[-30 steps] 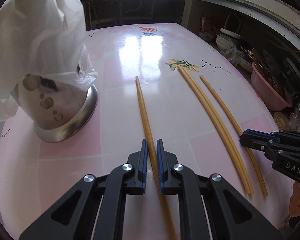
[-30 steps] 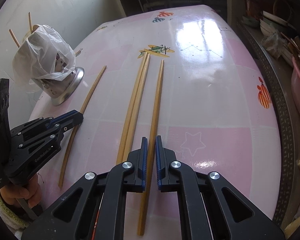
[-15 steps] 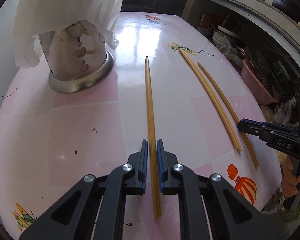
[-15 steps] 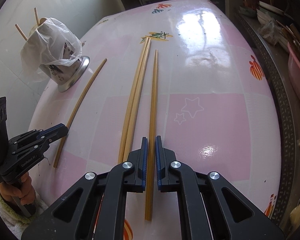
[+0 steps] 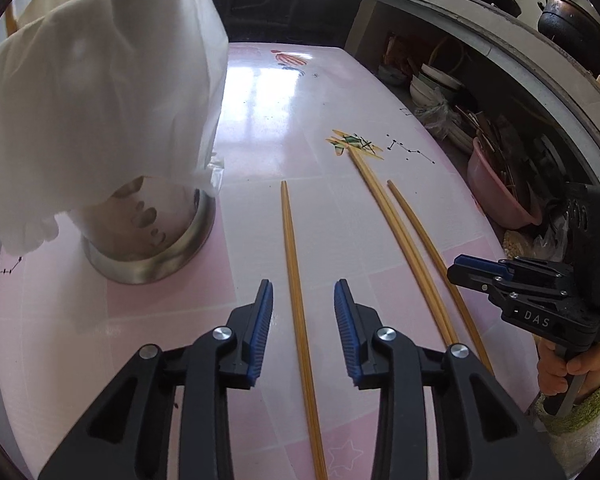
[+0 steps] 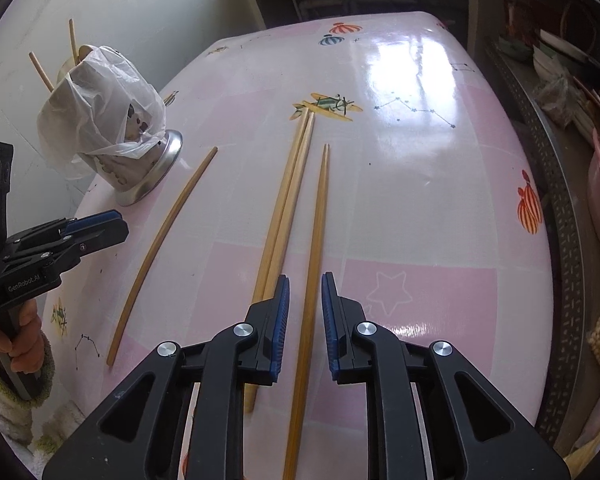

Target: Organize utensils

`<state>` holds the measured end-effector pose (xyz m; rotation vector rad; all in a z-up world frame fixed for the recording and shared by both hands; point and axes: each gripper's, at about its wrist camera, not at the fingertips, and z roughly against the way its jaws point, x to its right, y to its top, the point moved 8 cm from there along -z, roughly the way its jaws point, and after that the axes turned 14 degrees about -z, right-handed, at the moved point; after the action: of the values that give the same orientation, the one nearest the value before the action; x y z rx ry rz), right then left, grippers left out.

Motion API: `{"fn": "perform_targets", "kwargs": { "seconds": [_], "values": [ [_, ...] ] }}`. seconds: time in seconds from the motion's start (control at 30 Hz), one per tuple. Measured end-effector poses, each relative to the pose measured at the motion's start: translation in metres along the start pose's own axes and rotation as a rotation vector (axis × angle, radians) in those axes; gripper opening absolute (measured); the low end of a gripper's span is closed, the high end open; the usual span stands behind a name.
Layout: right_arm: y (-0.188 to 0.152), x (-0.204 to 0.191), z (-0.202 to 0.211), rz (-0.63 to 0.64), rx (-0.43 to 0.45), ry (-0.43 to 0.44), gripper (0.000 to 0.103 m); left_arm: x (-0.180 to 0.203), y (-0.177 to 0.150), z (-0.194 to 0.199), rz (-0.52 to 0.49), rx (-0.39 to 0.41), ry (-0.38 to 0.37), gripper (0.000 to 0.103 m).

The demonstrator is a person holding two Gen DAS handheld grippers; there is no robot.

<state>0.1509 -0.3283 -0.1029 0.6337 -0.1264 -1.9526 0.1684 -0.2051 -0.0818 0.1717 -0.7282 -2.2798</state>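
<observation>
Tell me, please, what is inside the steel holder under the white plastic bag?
Two wooden sticks poke out above the white plastic bag covering the perforated steel holder; anything deeper inside is hidden.

Your grippers are black with ribbed blue pads and silver screws. One reads "DAS", one "GenRobot.AI". Your sleeves are fuzzy green-white

The tabletop is glossy pink and white in big squares, with small printed pictures: striped balloons, a yellow plane, thin star outlines. The chopsticks are plain yellow-brown. Both grippers are black with blue ribbed pads. Left of them the holder is shiny silver metal with dark cut-out holes, under a white half-clear bag.
</observation>
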Motion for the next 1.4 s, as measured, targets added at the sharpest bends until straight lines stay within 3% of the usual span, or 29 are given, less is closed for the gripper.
{"fn": "perform_targets", "kwargs": {
  "seconds": [0.3,0.53,0.7,0.8,1.0,1.2,1.4],
  "values": [
    [0.019,-0.008,-0.024,0.051,0.013,-0.038,0.017,-0.007,0.02,-0.044,-0.068,-0.047,0.089,0.03],
    [0.026,-0.013,-0.03,0.08,0.031,-0.069,0.017,-0.014,0.026,-0.056,-0.091,-0.051,0.162,0.03],
    [0.029,-0.013,-0.031,0.091,0.045,-0.101,0.016,-0.016,0.026,-0.056,-0.098,-0.054,0.216,0.02],
    [0.029,-0.011,-0.031,0.096,0.061,-0.131,0.009,-0.016,0.026,-0.057,-0.09,-0.047,0.237,0.011],
    [0.032,-0.005,-0.023,0.019,0.057,-0.068,0.004,-0.023,0.023,-0.053,-0.057,-0.022,0.221,0.006],
    [0.035,-0.01,0.016,-0.028,0.1,0.021,0.004,-0.018,0.024,-0.019,-0.02,0.081,0.165,0.006],
    [0.037,-0.028,0.07,-0.042,0.173,0.133,0.004,-0.016,0.024,0.051,0.006,0.261,0.101,0.006]
  ]
}}
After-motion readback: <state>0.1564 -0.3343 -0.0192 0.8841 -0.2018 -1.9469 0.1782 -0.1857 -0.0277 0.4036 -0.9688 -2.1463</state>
